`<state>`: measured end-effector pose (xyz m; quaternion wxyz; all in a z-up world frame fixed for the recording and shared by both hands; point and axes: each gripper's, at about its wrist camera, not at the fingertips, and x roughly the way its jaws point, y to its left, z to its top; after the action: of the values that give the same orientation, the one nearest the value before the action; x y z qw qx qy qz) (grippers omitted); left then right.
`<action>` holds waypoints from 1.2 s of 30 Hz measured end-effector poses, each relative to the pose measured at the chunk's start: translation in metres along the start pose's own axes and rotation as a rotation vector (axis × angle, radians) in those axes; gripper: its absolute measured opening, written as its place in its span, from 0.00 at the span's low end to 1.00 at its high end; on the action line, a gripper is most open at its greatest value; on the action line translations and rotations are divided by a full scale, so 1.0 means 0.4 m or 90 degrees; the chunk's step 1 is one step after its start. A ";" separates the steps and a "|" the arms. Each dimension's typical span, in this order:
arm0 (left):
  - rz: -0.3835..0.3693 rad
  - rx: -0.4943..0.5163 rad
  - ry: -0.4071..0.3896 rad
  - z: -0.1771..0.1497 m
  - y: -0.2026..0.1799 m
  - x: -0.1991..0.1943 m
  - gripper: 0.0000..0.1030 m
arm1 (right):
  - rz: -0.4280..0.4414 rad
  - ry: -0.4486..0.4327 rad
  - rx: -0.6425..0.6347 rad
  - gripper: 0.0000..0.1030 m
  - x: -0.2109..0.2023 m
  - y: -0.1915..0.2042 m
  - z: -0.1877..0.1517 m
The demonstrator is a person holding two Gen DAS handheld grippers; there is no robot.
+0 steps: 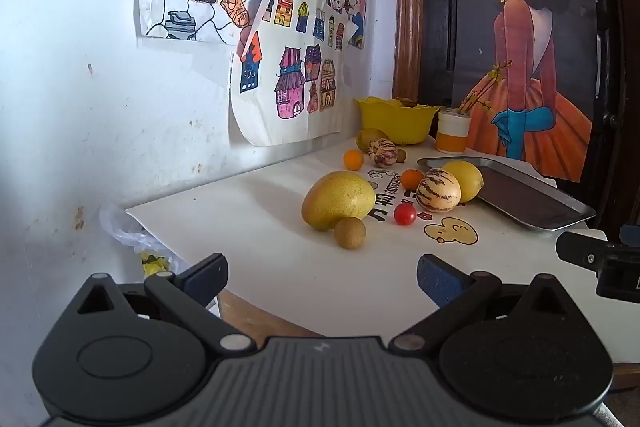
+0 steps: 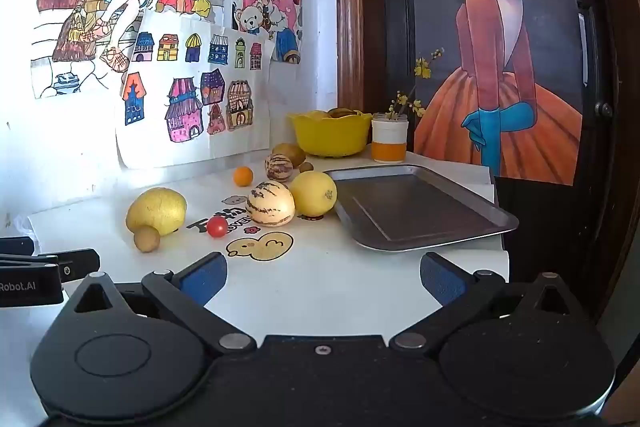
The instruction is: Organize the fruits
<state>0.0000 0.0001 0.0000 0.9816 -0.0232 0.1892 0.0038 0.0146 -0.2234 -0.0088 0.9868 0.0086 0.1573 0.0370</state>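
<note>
white table (image 1: 256, 227): fruits (image 1: 338, 201) ahead, beyond both spread jaws

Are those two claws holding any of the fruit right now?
No. The left claw and right claw are both open and empty, short of the fruit.

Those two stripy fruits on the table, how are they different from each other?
The near striped fruit looks bigger than the far striped fruit, though being closer may explain part of that. The near one sits against the lemon, close to the tray; the far one sits farther back toward the yellow bowl, beside a greenish-brown fruit. Both are cream with dark purple stripes, lying loose on the table.
</note>
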 end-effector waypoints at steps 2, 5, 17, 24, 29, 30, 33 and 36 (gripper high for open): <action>0.000 0.000 0.000 0.000 0.000 0.000 1.00 | 0.000 0.000 0.000 1.00 0.001 0.000 0.000; 0.000 0.001 0.001 0.000 0.000 0.000 1.00 | 0.000 0.001 0.000 1.00 0.001 0.000 0.000; 0.000 0.000 0.002 0.000 0.001 0.000 1.00 | 0.000 0.004 0.001 1.00 0.001 -0.001 0.002; 0.000 0.000 0.003 0.000 0.001 0.000 1.00 | -0.001 0.005 0.002 1.00 0.006 -0.004 -0.002; 0.001 -0.001 0.005 -0.015 0.003 0.006 1.00 | -0.003 0.006 0.002 1.00 0.008 0.000 -0.004; 0.001 -0.001 0.005 -0.015 0.004 0.013 1.00 | -0.002 0.006 0.003 1.00 0.010 0.001 0.000; 0.001 -0.001 0.006 -0.015 0.004 0.012 1.00 | -0.002 0.007 0.004 1.00 0.008 0.001 -0.004; 0.000 0.000 0.006 -0.012 0.003 0.013 1.00 | -0.002 0.008 0.004 1.00 0.007 0.001 -0.004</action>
<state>0.0031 0.0010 -0.0063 0.9807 -0.0235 0.1941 0.0041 0.0169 -0.2229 -0.0112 0.9859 0.0113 0.1635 0.0349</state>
